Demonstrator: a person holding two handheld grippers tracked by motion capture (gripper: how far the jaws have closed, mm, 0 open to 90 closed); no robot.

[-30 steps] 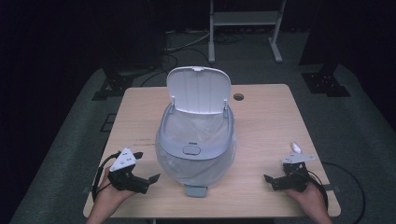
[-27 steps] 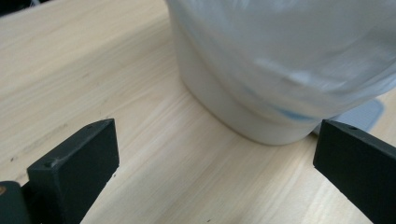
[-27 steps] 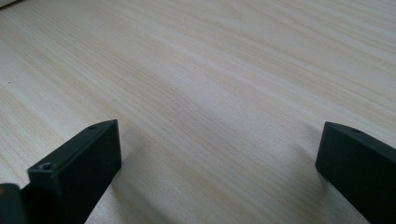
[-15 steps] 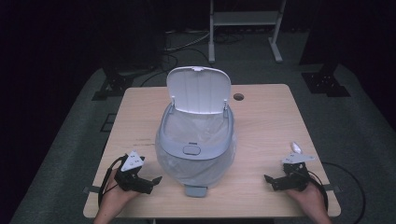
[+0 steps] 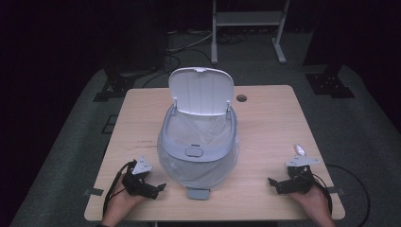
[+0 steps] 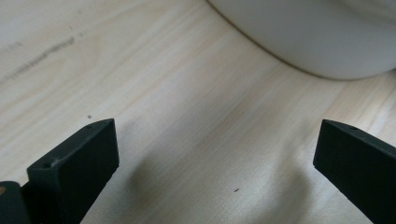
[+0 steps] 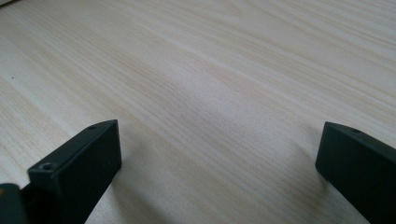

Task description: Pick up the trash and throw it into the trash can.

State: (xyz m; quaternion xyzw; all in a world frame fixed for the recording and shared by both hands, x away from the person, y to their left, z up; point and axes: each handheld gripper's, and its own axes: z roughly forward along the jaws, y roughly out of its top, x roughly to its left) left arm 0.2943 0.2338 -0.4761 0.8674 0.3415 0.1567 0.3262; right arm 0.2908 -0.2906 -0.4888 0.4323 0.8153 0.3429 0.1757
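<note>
Inspection found the bin standing at the centre of the table, its lid raised upright at the 12 o'clock side and a clear liner fitted inside, its folds draped over the body below the rim. The foot pedal projected from the base at 6 o'clock, untouched.

Your left gripper lay on the table at about 8 o'clock from the bin, close to its base but not in contact; in the left gripper view its jaws stood wide apart with nothing between them, the bin's curved wall just ahead. Your right gripper rested at about 4 o'clock, well apart from the bin, jaws likewise spread and empty over bare wood.

Judgement: the bin appeared prepared (lid up, liner seated), but you had hold of nothing, so the handling itself was not under way. Whatever was intended with lid or liner remained to be done; the left gripper was the better placed to start. I could not tell whether the liner held any contents.
</note>
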